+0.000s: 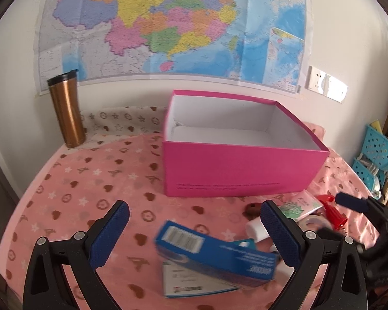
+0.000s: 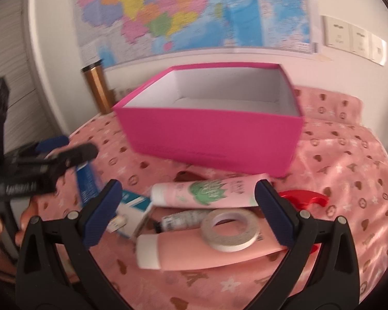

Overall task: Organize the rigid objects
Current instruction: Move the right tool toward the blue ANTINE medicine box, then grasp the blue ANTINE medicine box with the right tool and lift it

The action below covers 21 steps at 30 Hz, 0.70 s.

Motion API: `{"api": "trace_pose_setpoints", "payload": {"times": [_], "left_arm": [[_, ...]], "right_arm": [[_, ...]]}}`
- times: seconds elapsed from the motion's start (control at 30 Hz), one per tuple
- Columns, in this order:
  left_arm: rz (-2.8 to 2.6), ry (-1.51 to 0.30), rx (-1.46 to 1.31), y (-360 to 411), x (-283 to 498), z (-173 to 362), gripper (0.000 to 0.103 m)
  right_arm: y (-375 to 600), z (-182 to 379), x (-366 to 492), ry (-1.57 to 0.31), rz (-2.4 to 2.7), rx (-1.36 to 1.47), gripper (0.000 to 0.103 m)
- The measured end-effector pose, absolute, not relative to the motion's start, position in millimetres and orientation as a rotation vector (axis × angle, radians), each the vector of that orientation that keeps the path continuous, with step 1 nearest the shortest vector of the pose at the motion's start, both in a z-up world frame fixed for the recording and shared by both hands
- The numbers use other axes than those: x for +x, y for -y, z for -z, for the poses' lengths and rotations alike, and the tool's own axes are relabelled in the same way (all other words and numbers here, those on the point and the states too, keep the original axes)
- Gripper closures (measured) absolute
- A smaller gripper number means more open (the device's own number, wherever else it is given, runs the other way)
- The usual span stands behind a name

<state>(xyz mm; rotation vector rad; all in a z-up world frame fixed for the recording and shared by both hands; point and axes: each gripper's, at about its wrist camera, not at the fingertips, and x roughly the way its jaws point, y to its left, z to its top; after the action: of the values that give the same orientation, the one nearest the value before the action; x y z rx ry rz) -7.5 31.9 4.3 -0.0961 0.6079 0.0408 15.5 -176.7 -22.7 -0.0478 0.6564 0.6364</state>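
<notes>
Open cardboard box (image 1: 235, 170), glossy pink outside, plain white inside, nothing visible in it, standing on the soft pink patterned cloth (image 1: 90, 180) over the worktop. Left gripper (image 1: 194, 235): jaws released, spread wide, ribbed blue pads either side of a blurred blue carton (image 1: 214, 255) lying tilted on a white one, not touching. Right gripper (image 2: 188, 211): jaws likewise released above two smooth pink tubes (image 2: 207, 253), white-capped, a flat tape ring (image 2: 230, 230) resting on the nearer. Red plastic piece (image 2: 305, 199) half hidden behind the right pad. Brushed copper tumbler (image 1: 67, 111) by the wall. Small print unreadable.
</notes>
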Motion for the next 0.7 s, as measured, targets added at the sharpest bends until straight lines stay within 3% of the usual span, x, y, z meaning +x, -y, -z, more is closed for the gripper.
{"api": "trace_pose_setpoints", "payload": {"times": [0.07,0.23,0.37,0.47,0.53,0.6,0.7], "left_arm": [[-0.056,-0.596,-0.082,-39.6,-11.6,-4.5,0.0],[-0.073,-0.601,-0.08,-56.1,-14.1,-1.0,0.001],[-0.054,-0.619,-0.103,-67.2,-15.0,4.6,0.003],[-0.029,-0.631,-0.115,-71.1,-15.0,9.7,0.005],[-0.021,-0.638,-0.098,-70.6,-15.0,10.9,0.006],[0.0,-0.645,-0.107,-70.6,-13.7,14.1,0.006],[0.046,-0.674,-0.15,-71.8,-11.5,18.8,0.006]], "right_arm": [[169.5,25.0,9.4,-0.66,-0.692,-0.064,0.001],[141.0,34.4,-2.2,-0.698,-0.824,-0.132,0.018],[121.2,41.8,-9.1,-0.723,-0.914,-0.174,0.023],[109.5,47.1,-8.2,-0.74,-0.938,-0.189,0.037],[104.0,50.7,-0.7,-0.772,-0.945,-0.176,0.055],[102.6,54.5,8.6,-0.806,-0.954,-0.155,0.061],[101.5,58.0,26.8,-0.855,-0.937,-0.138,0.062]]}}
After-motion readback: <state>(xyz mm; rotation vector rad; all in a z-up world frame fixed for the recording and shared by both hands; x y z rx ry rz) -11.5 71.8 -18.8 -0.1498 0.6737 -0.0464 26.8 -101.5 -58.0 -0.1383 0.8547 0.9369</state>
